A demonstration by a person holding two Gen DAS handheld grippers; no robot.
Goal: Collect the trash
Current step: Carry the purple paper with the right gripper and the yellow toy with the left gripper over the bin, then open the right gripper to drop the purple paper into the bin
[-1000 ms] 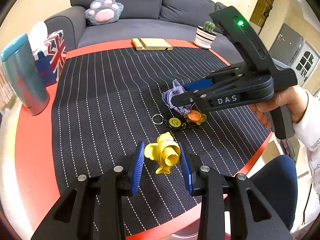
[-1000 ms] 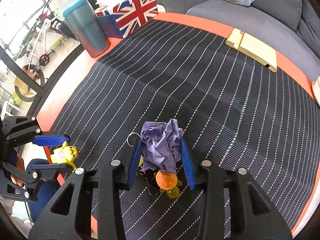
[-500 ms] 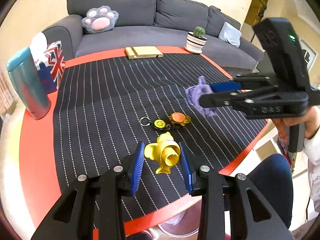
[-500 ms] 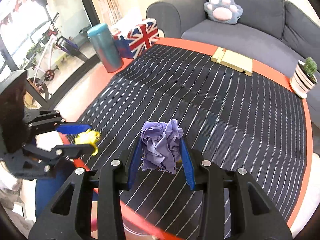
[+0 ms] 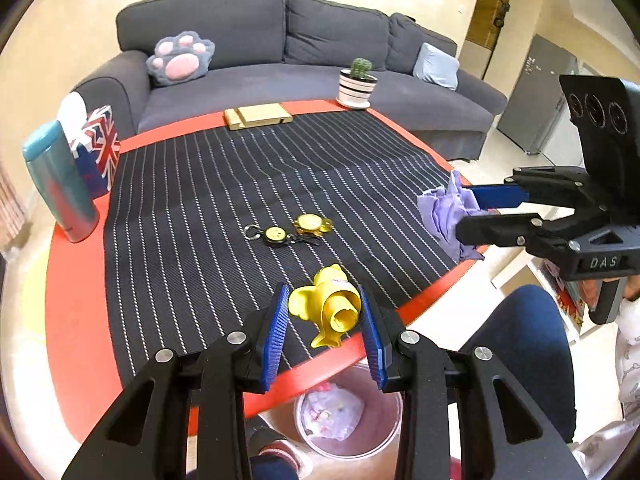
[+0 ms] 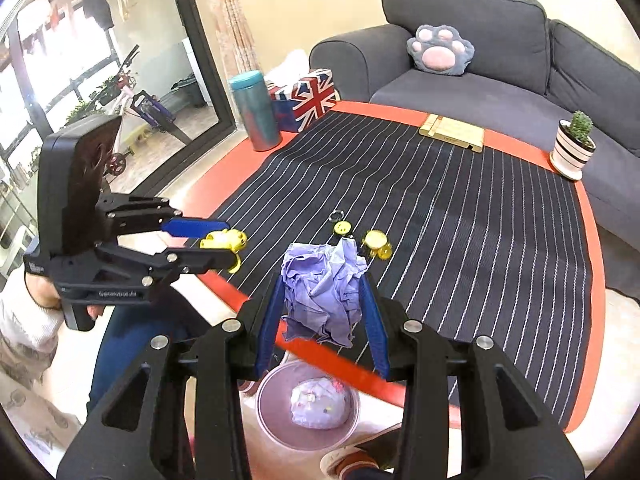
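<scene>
Round red table serves as landmark; black white-striped mat covers most of its top, red rim bare around it. Left gripper held in air above table's near edge, blue pads clamped on yellow duck toy. Right gripper also off the surface at table's near edge, fingers closed on crumpled purple tissue. Below table's near edge, on pale floor, bin with clear rim, already holding wadded purple-white trash. On mat toward table centre: smiley keychain with ring, just beside orange-yellow turtle charm. At table's far edge: wooden stand, and striped pot with cactus on the red rim. At table's left side in the left wrist view: teal tumbler, Union Jack tissue box just behind it. Beyond table: grey sofa with paw-shaped cushion and pale blue pillow; cream walls. Right wrist view shows large glass door past table's tumbler side, bicycle outside. Person's blue-clad knee near table's near edge.
</scene>
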